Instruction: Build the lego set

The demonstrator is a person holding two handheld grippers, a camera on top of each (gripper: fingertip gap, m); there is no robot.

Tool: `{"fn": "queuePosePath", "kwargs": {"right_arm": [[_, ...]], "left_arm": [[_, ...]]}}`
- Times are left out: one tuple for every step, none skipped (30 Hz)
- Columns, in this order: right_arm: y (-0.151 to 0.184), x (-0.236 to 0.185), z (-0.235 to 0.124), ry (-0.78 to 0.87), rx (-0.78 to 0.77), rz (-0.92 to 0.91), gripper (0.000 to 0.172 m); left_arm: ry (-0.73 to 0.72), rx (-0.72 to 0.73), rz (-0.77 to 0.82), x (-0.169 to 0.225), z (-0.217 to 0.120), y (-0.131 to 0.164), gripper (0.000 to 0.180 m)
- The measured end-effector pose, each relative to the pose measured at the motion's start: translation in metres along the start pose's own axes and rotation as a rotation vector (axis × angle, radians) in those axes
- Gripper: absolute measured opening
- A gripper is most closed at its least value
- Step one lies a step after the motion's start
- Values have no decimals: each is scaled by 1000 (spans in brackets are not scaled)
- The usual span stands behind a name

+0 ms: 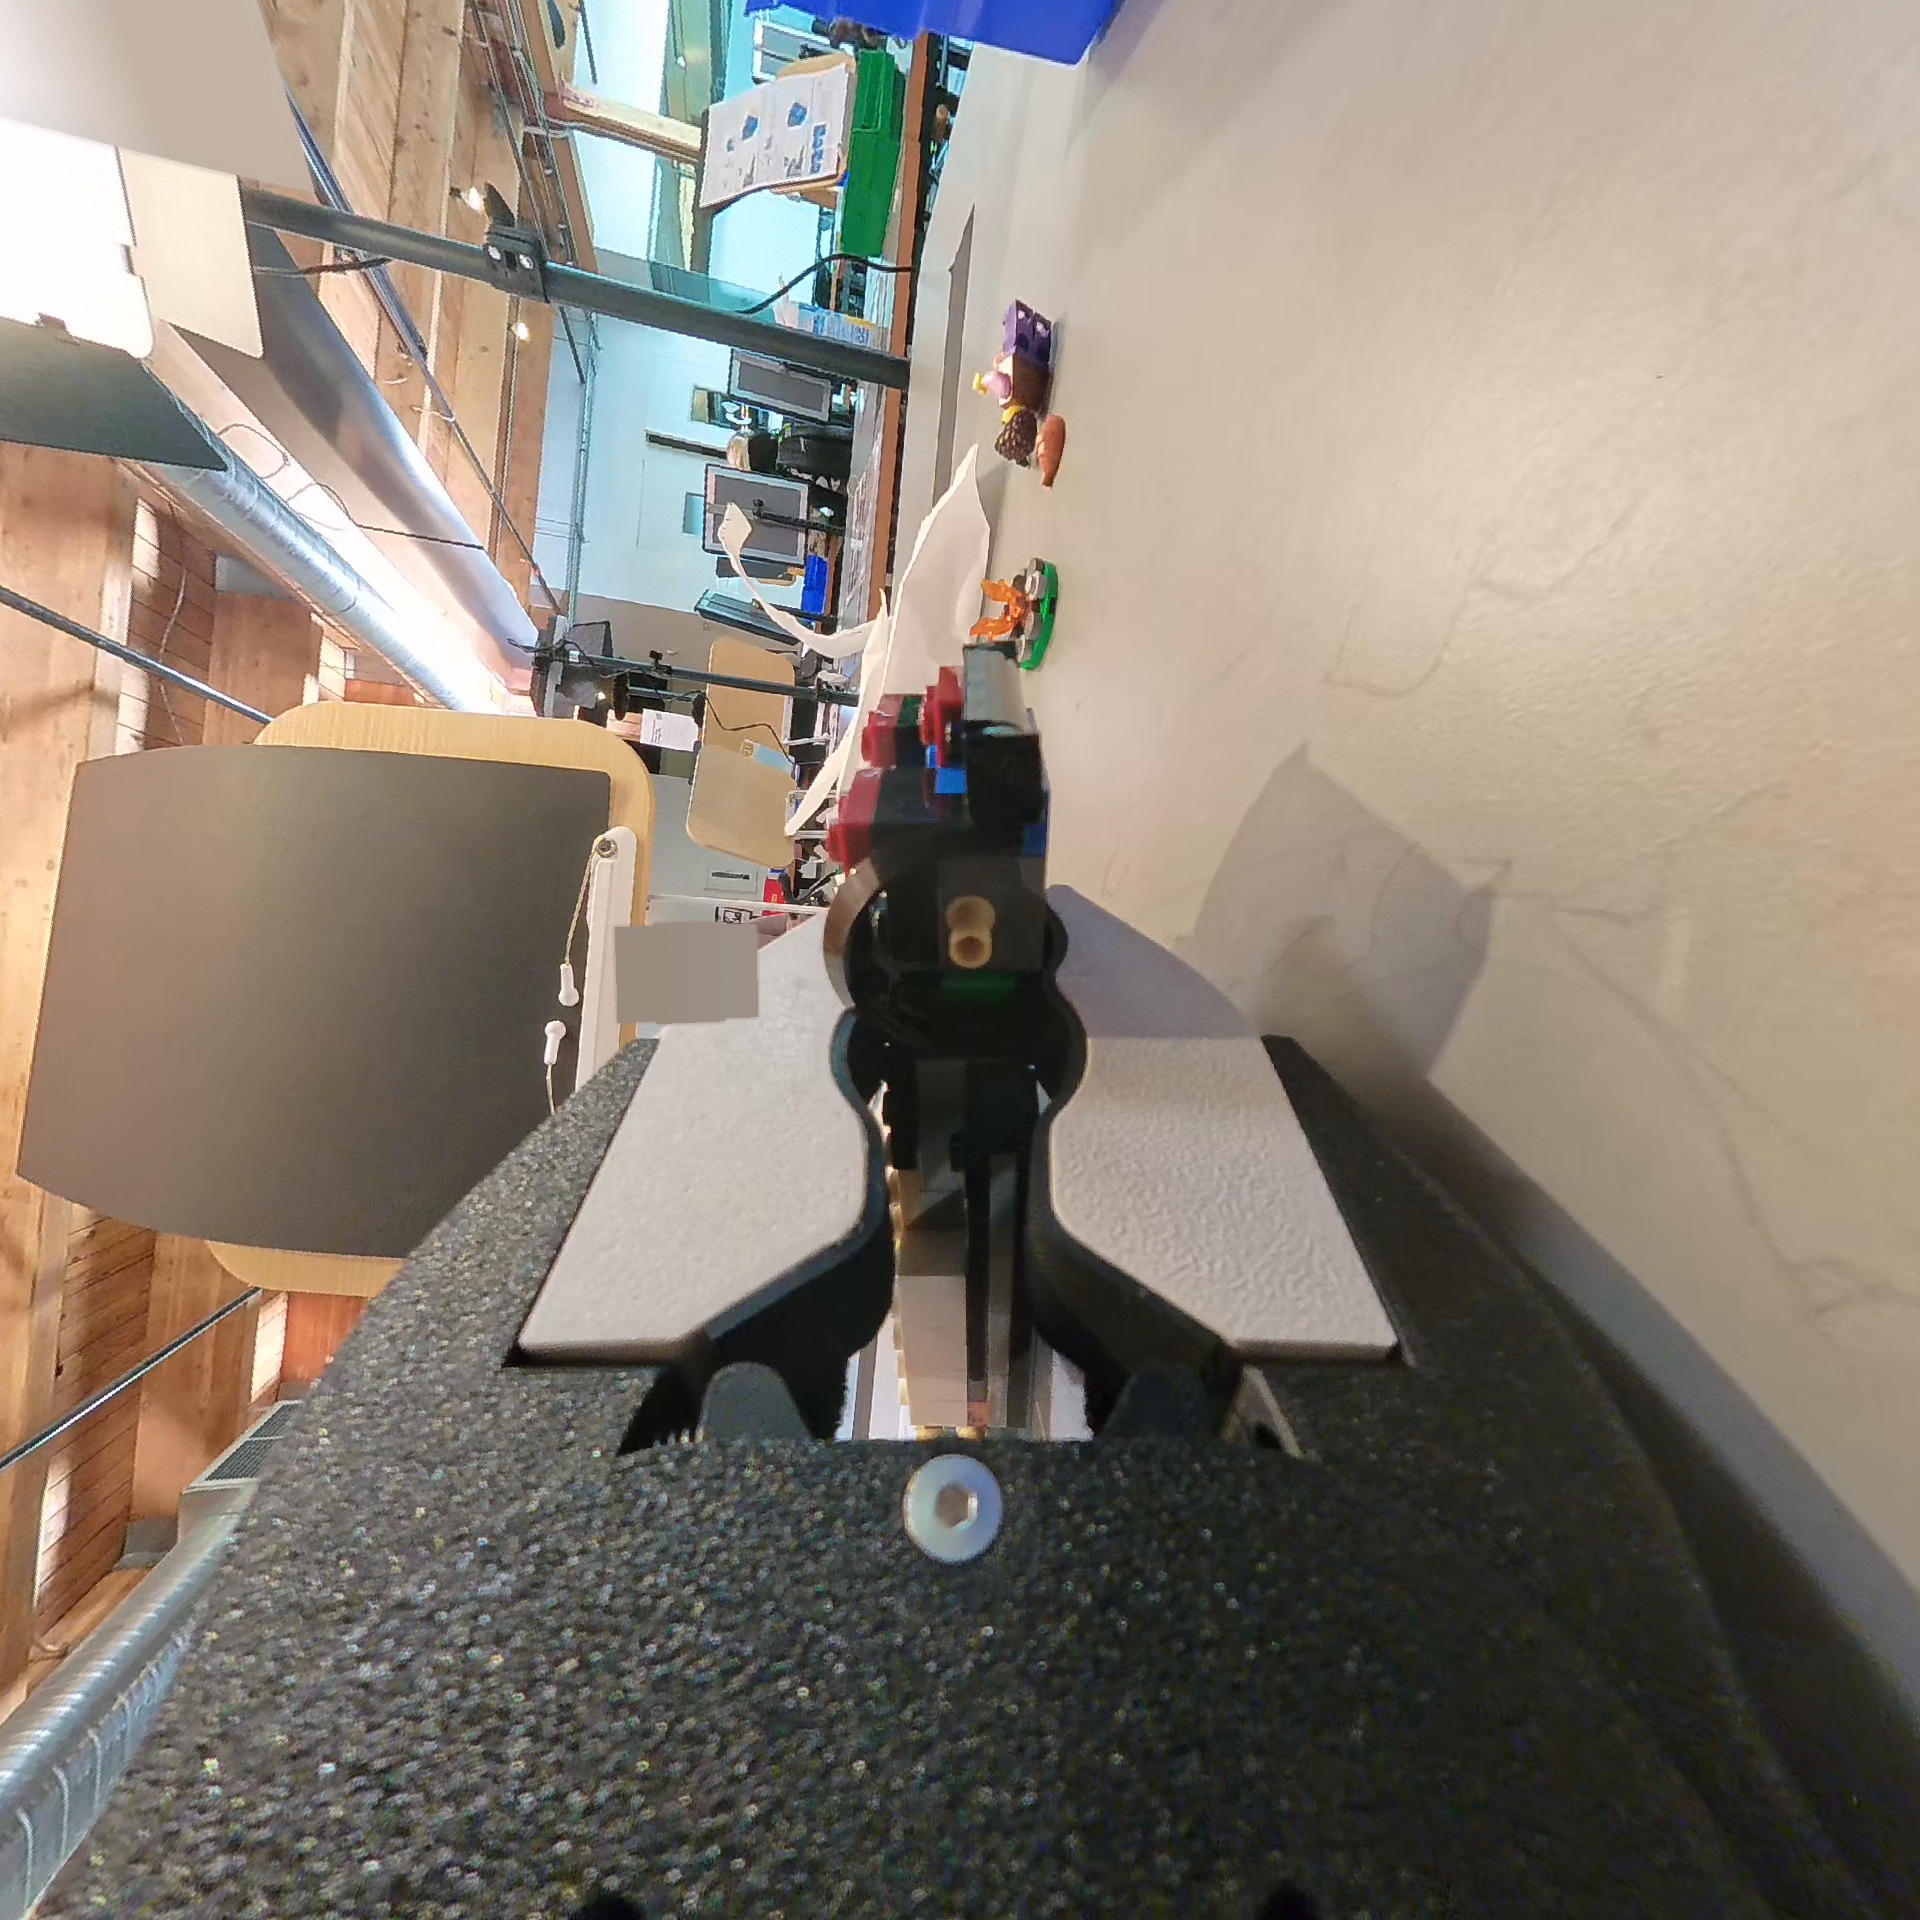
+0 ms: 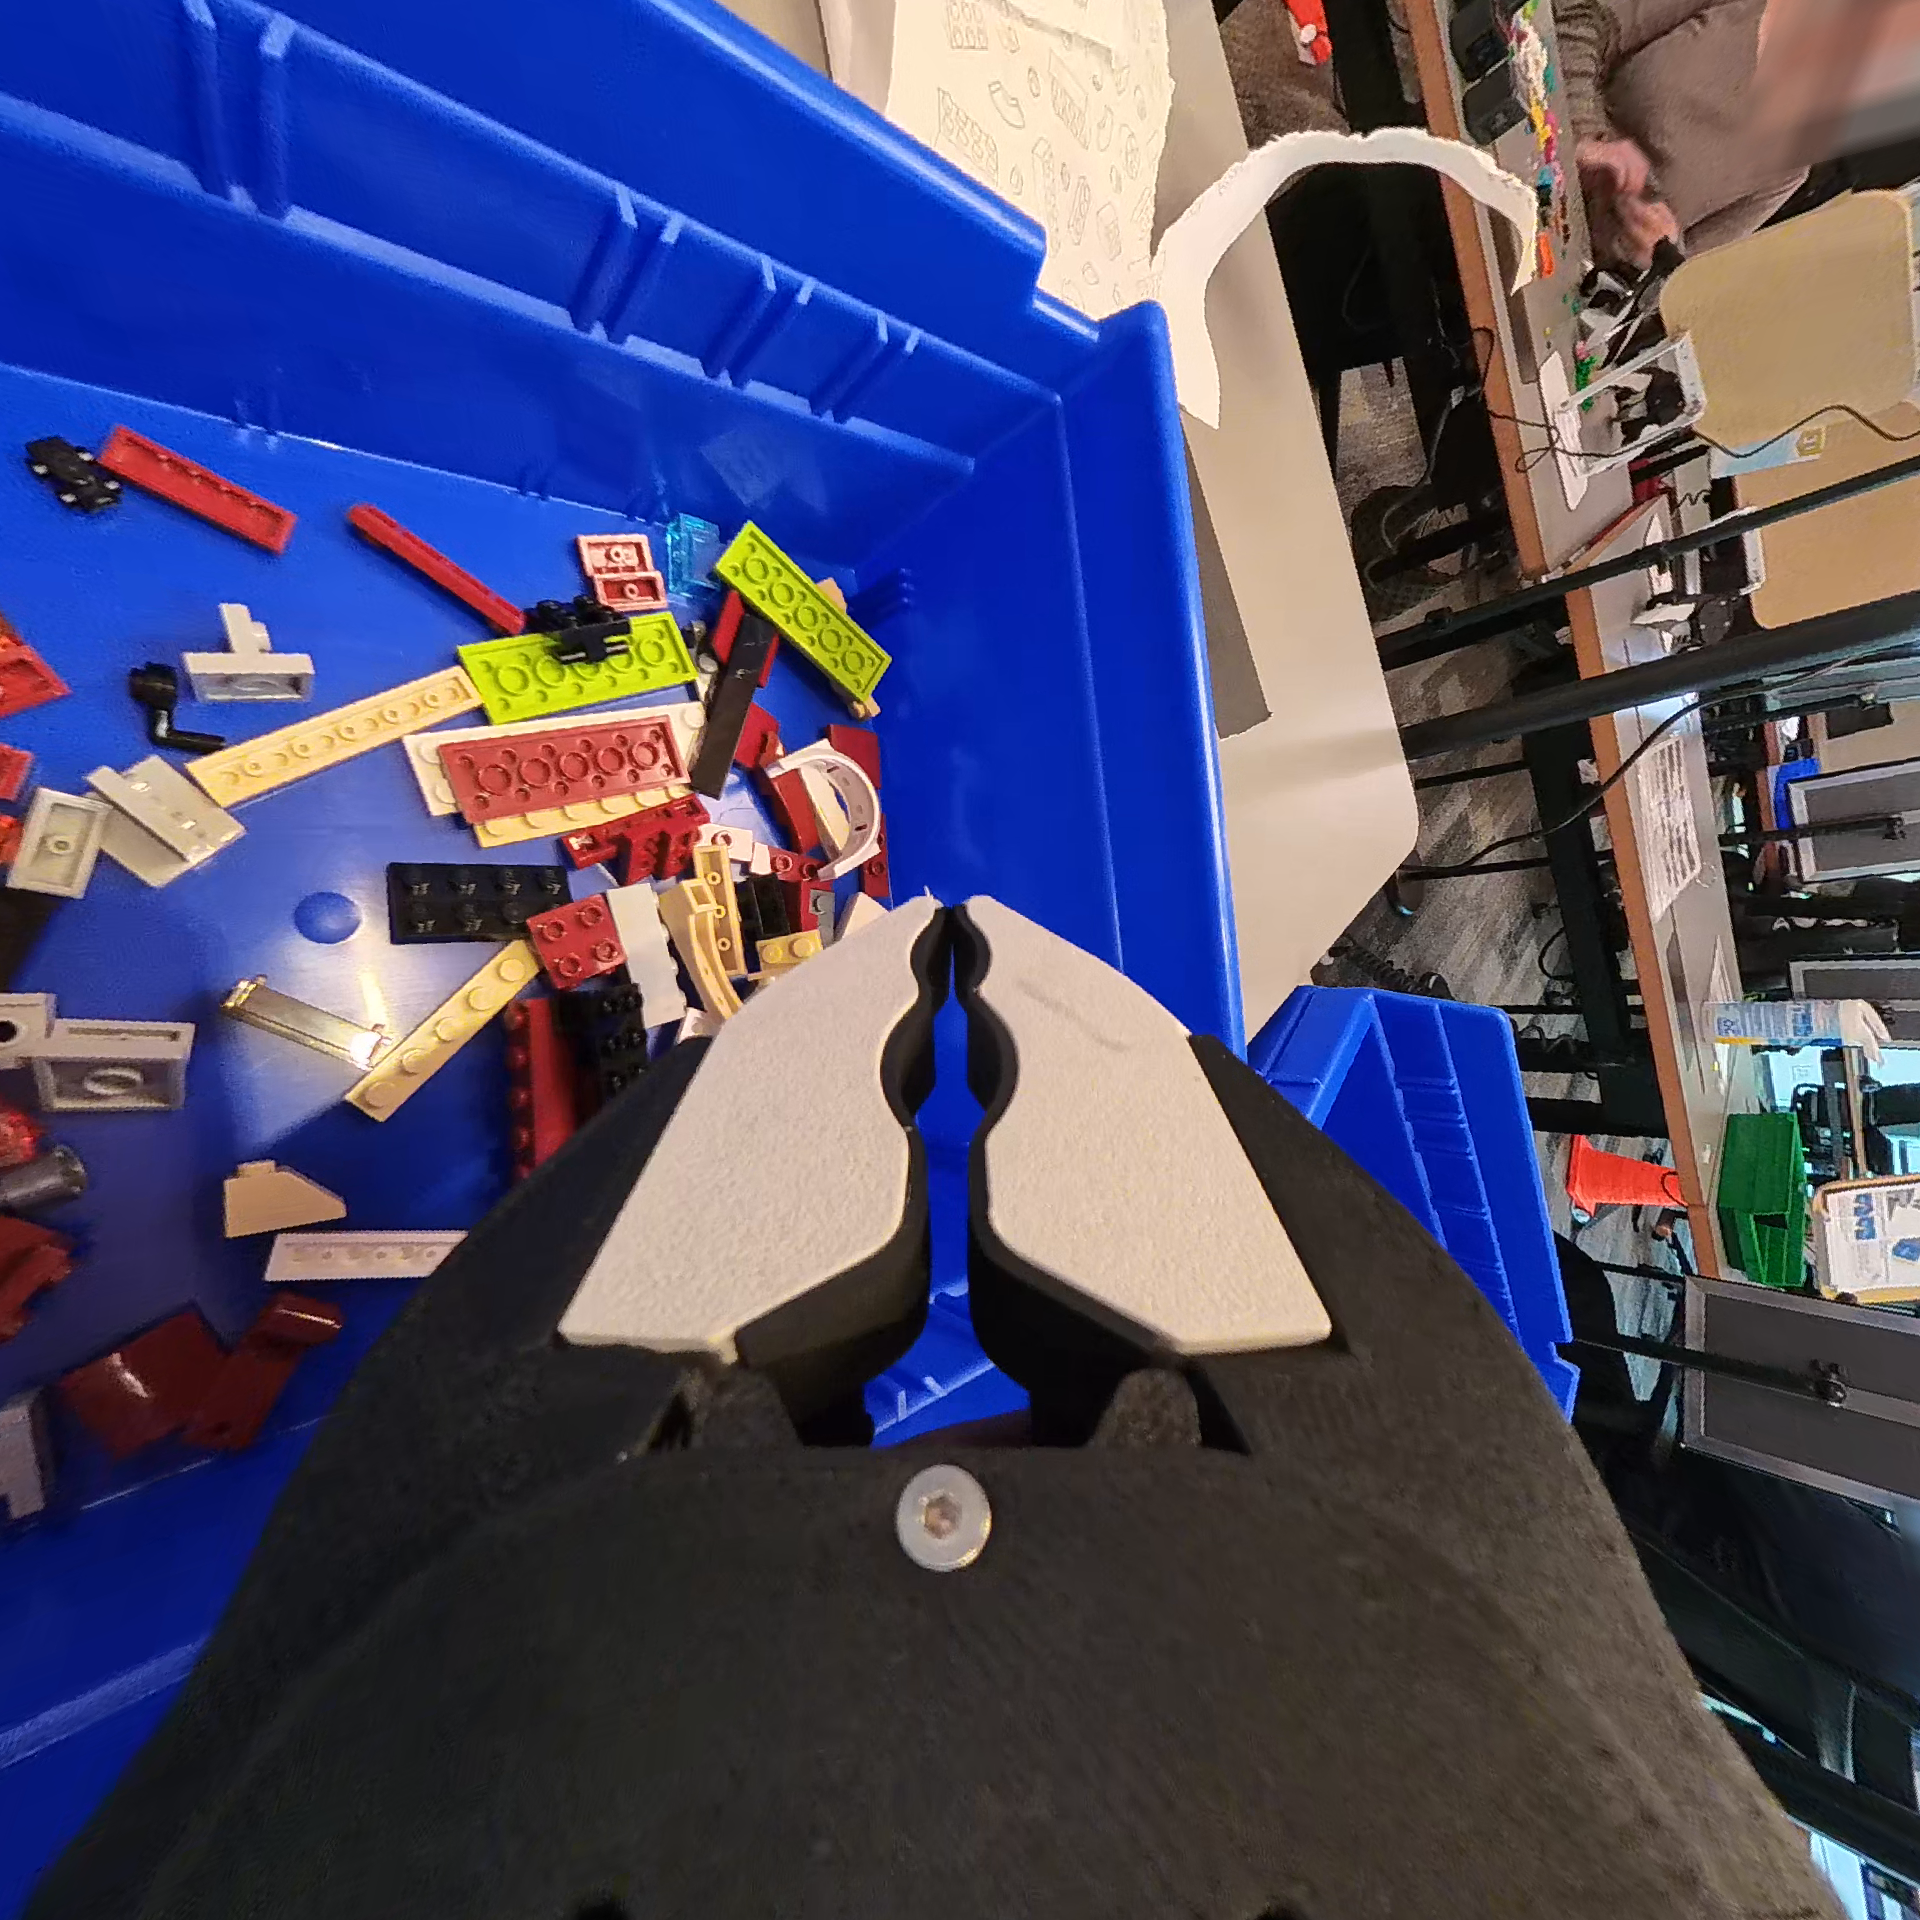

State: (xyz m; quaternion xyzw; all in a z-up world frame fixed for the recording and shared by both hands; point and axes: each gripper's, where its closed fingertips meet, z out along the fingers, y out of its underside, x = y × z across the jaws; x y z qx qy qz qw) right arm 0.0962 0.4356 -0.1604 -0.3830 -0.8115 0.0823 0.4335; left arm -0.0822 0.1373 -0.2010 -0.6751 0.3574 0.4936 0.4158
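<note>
Two grippers are in view, one per wrist camera. The left gripper [image 1: 961,935] has its fingers [image 1: 1164,1049] closed on a brick-built model [image 1: 966,821], mostly black with red, blue and green pieces and a tan peg facing the camera. The model's long axis runs along the fingers: its near end lies deep between them and its far end projects past the tips, pointing away from the camera. It hangs beside a pale table [image 1: 1507,520], with open surface to the right. Farther along the table lie a green round piece with an orange part [image 1: 1034,613], a small cluster of purple and brown pieces [image 1: 1029,384] and a curled white paper [image 1: 935,582]. A blue bin edge [image 1: 966,21] shows at the far end.

The right gripper [image 2: 948,914] has its tips pressed together, with nothing visible between them. It hangs over a blue bin [image 2: 1091,623], just inside the bin's right wall. To the left of the tips, loose bricks [image 2: 623,790] lie heaped against that wall in red, black, tan, white and lime, thinning out to bare bin floor farther left. A second blue bin [image 2: 1434,1143] stands to the right, and the table corner [image 2: 1320,790] lies beyond it.
</note>
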Motion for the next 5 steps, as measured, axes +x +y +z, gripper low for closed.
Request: {"fn": "queuePosePath", "kwargs": {"right_arm": [[0,0,0,0,0,0,0],[0,0,0,0,-1,0,0],[0,0,0,1,-1,-1,0],[0,0,0,1,-2,-2,0],[0,0,0,2,-2,-2,0]], "left_arm": [[0,0,0,0,0,0,25],[0,0,-1,0,0,0,25],[0,0,-1,0,0,0,25],[0,0,-1,0,0,0,25],[0,0,-2,0,0,0,25]]}}
